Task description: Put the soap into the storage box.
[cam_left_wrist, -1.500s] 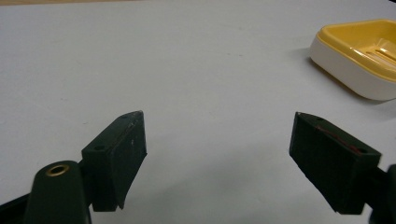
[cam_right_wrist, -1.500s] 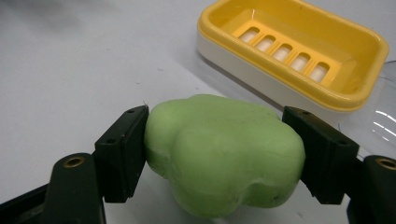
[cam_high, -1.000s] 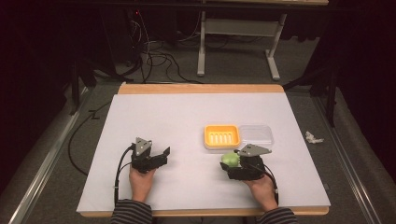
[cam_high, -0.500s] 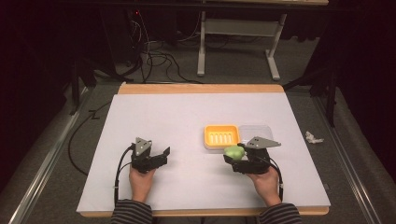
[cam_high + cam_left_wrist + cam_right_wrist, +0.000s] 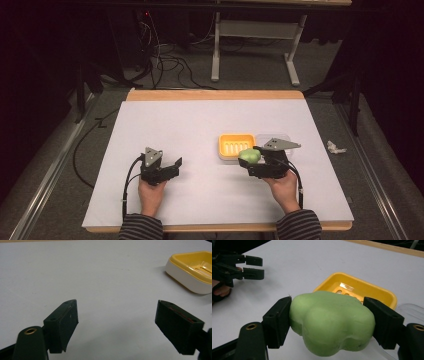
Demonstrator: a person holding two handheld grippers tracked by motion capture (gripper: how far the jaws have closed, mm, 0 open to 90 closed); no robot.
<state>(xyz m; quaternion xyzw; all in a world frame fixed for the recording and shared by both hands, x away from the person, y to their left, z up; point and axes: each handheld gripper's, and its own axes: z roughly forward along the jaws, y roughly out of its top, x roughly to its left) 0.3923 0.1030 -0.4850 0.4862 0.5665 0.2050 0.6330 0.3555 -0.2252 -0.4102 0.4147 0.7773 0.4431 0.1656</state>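
Right gripper (image 5: 329,322) clamps the green soap (image 5: 332,325), now carried up beside the yellow dish (image 5: 236,146), likely for placing inside. Left gripper (image 5: 117,322) stays put on the table (image 5: 175,125), jaws wide and empty.

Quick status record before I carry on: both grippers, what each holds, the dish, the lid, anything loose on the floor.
left gripper: open, holding nothing, low over the white table
right gripper: shut on the green soap
green soap position: at the near edge of the yellow soap dish, not yet in it
yellow soap dish: nothing in it, ridged floor showing
clear lid: beside the dish, on its right
floor: crumpled white scrap right of the table
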